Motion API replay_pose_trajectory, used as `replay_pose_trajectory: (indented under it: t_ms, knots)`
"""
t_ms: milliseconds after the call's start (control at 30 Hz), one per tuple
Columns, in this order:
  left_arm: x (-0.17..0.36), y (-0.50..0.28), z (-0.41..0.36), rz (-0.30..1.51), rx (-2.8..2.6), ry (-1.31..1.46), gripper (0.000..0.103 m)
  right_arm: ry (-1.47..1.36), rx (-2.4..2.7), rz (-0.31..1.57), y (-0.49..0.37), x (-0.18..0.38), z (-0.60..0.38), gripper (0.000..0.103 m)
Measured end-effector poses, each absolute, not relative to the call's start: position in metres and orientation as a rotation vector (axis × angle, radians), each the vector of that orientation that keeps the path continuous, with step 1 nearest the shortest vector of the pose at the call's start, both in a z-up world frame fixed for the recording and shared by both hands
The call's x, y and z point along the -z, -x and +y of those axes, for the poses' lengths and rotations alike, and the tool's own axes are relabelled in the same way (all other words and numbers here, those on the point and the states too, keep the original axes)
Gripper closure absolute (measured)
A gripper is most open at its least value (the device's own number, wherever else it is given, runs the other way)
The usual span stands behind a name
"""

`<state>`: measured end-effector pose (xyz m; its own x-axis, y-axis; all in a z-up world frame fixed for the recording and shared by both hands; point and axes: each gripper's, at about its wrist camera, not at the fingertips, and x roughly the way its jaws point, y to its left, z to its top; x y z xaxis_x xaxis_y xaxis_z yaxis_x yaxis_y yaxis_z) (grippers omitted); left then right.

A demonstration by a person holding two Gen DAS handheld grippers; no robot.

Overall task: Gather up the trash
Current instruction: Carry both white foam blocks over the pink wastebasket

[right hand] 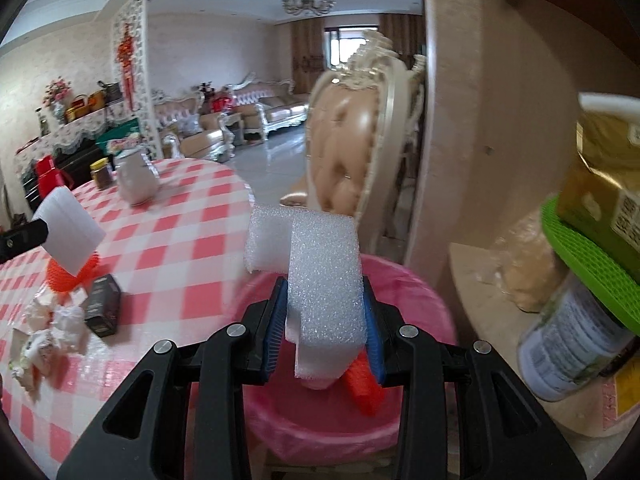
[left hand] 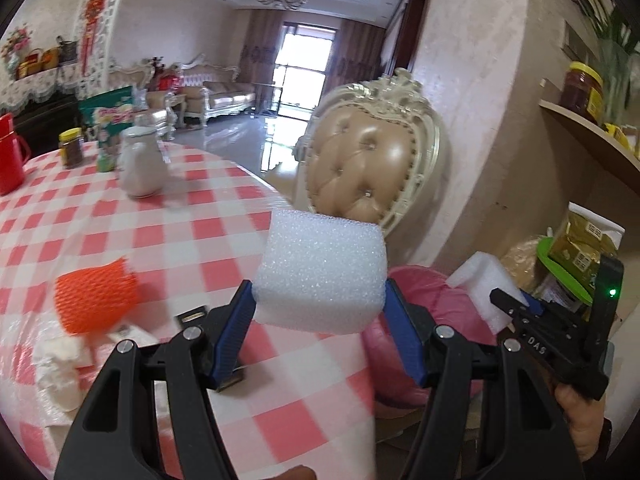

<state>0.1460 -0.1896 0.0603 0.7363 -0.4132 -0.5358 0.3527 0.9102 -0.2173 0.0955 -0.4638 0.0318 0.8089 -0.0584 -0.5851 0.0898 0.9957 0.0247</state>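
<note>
Red-and-white checked cloth [left hand: 168,240] covers the round table, with a pink-lined bin [right hand: 400,280] just beside its edge. My left gripper [left hand: 320,300] is clamped on a white foam block [left hand: 320,272] above the table edge. My right gripper [right hand: 324,304] pinches an L-shaped foam piece [right hand: 324,280] directly over the bin, where an orange foam net [right hand: 362,384] lies inside. Another orange net [left hand: 94,300], crumpled paper [right hand: 48,320] and a small dark box [right hand: 103,306] lie on the cloth.
</note>
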Motion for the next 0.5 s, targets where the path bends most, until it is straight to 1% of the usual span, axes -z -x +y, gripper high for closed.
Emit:
replay_pose_trajectory:
  t_ms: [500]
  knots:
    - [-0.039, -0.171, -0.278, 0.668, 0.574, 0.037, 0.04, -0.094, 0.141, 0.67, -0.101, 0.0, -0.508, 0.068]
